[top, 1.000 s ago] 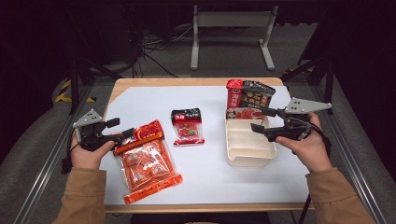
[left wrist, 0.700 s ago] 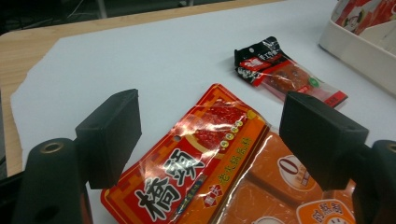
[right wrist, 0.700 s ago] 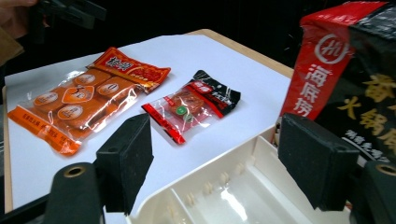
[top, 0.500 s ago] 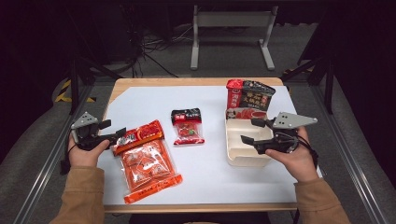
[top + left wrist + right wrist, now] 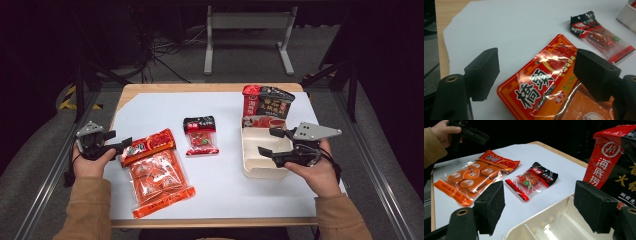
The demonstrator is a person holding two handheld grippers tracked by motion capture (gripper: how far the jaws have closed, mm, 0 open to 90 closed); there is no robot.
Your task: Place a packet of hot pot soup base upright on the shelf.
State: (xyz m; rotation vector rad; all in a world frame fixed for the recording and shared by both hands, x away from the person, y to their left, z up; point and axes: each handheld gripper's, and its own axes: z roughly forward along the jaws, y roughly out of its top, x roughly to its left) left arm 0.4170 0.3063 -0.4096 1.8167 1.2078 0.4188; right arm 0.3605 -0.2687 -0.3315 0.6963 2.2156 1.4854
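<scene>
A big orange-red sealed packet [image 5: 155, 172] lies at the table's front left. My left gripper [image 5: 119, 140] hovers at its upper left corner. In the left gripper view, my left gripper [image 5: 536, 65] is open and the packet's printed red header [image 5: 541, 82] lies below and between the jaws, untouched. A small red and black packet [image 5: 200, 135] lies mid-table. My right gripper [image 5: 266, 141] is open over the white divided tray [image 5: 250, 167]. In the right gripper view, my right gripper [image 5: 542, 200] has nothing between its jaws and the tray's rim [image 5: 536, 221] is below them.
A red and black box [image 5: 267, 102] stands upright behind the tray, close to the right jaw [image 5: 616, 162]. A white sheet [image 5: 165, 107] covers the wooden tabletop. Dark floor, cables and a metal frame lie beyond the far edge.
My right gripper has come down and leftward, from beside the tray to over it. My left gripper has sunk a little toward the big packet's corner. The packets, tray and box have not moved.
</scene>
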